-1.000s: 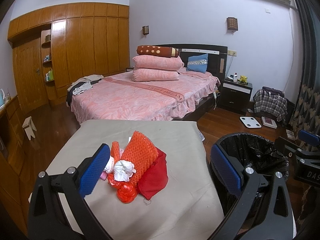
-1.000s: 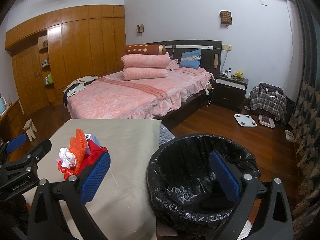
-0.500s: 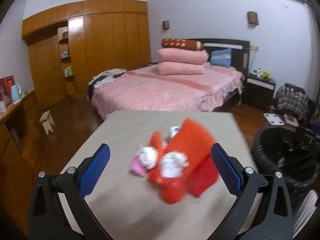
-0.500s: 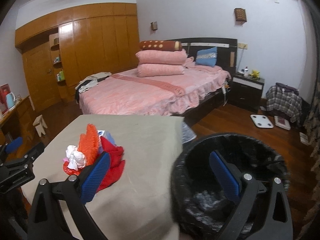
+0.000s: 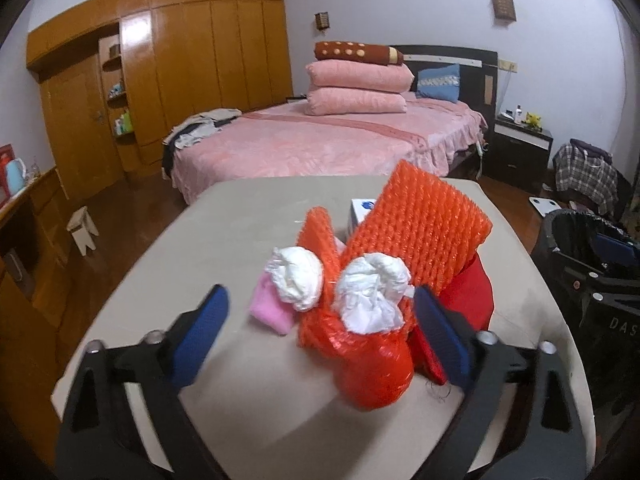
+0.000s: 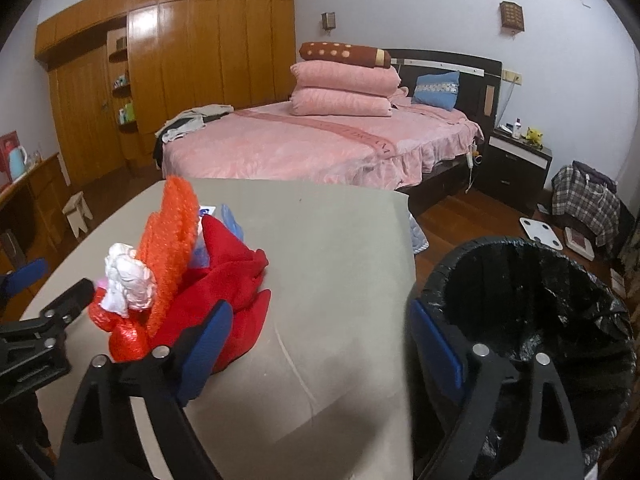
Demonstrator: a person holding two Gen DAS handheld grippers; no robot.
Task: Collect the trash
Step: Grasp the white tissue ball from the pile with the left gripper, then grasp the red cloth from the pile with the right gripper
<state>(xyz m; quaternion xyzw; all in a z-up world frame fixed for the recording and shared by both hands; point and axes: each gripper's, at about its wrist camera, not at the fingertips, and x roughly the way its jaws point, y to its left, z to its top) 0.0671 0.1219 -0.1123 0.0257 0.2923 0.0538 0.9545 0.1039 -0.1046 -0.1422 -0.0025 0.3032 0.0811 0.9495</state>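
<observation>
A pile of trash sits on the beige table (image 5: 224, 240): orange foam netting (image 5: 420, 224), two white crumpled tissues (image 5: 372, 292), a pink piece (image 5: 268, 308), a red plastic wad (image 5: 372, 368) and red cloth (image 5: 468, 296). My left gripper (image 5: 320, 332) is open, its fingers on either side of the tissues and red wad. My right gripper (image 6: 320, 344) is open and empty over the table's right edge, beside the pile (image 6: 168, 272). The black-lined trash bin (image 6: 532, 312) stands right of the table.
A pink bed (image 5: 328, 140) with stacked pillows is behind the table. A wooden wardrobe (image 5: 180, 60) lines the left wall, with a small stool (image 5: 82, 228) on the floor. A nightstand (image 6: 516, 168), a plaid bag (image 6: 588, 200) and a white scale (image 6: 540, 232) lie at right.
My left gripper has swung left and moved in on the trash pile, so its fingers now flank the tissues. My right gripper shifted left, with the bin now at the right.
</observation>
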